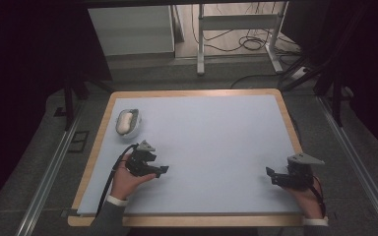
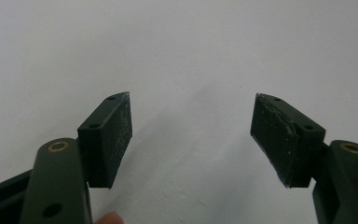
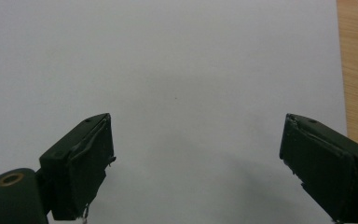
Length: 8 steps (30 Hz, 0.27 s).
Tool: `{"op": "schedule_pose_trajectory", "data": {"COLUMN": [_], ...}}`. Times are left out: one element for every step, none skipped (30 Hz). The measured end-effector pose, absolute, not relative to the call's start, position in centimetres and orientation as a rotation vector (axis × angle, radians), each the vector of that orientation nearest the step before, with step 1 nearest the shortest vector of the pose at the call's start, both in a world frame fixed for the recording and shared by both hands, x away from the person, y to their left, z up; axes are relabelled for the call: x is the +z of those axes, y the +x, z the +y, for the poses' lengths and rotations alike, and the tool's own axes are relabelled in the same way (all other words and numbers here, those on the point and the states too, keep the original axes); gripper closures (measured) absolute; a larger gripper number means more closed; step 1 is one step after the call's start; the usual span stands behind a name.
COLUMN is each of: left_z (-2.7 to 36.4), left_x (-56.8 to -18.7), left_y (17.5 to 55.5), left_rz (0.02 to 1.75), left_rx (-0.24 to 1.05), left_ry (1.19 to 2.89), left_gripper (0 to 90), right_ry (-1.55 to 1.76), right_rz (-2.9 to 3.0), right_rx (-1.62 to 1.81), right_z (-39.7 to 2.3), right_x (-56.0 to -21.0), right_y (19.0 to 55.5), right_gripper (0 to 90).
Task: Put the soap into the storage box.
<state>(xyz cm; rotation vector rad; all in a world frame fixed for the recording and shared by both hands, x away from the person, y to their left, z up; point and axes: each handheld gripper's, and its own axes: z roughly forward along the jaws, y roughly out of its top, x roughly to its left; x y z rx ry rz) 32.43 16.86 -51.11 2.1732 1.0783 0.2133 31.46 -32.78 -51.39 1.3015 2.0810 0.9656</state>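
The high view was dim overall, its left and right margins sinking into near black, while the pale blue sheet on the wood-edged counter point(image 1: 211, 142) took soft, even light from above. Detail there was coarse and slightly soft. In the left gripper view the black two-jaw left tool point(image 2: 191, 135) cast a faint, diffuse shadow between its pads on the sheet, and a fingertip at the bottom edge was blurred. The right gripper view showed the black two-jaw right tool point(image 3: 196, 163) over a similar grey shadow, with no glare.
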Motion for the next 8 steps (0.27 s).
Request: {"op": "schedule_pose_trajectory", "data": {"left_z": [16.91, 16.93, 16.92, 16.90, 16.87, 16.85, 16.83, 16.82], "left_x": [-51.11, -51.13, -51.15, -51.17, -51.21, -51.25, -51.28, -51.31], "left_y": [32.42, 32.43, 32.43, 32.43, 32.45, 32.47, 32.49, 32.50], "left_rz": [1.080, 1.081, 1.081, 1.082, 1.081, 1.080, 1.078, 1.078], "left_rx": [0.215, 0.216, 0.221, 0.220, 0.219, 0.219, 0.218, 0.218], "left_ry": [2.172, 2.173, 2.175, 2.177, 2.179, 2.182, 2.185, 2.186], "left_gripper": [29.7, 29.6, 29.5, 29.5, 29.4, 29.4, 29.3, 29.1], "right_ry": [1.303, 1.304, 1.304, 1.305, 1.304, 1.303, 1.302, 1.301], "right_rz": [2.080, 2.079, 2.080, 2.081, 2.083, 2.083, 2.085, 2.087], "right_rx": [0.968, 0.968, 0.966, 0.966, 0.966, 0.968, 0.970, 0.976], "right_z": [-32.79, -32.81, -32.81, -32.78, -32.74, -32.68, -32.59, -32.47], "right_x": [-51.41, -51.43, -51.44, -51.46, -51.47, -51.50, -51.49, -51.47], "right_y": [31.49, 31.51, 31.53, 31.55, 31.56, 31.58, 31.58, 31.57], "right_gripper": [9.6, 9.6, 9.6, 9.6, 9.6, 9.6, 9.5, 9.6]}}
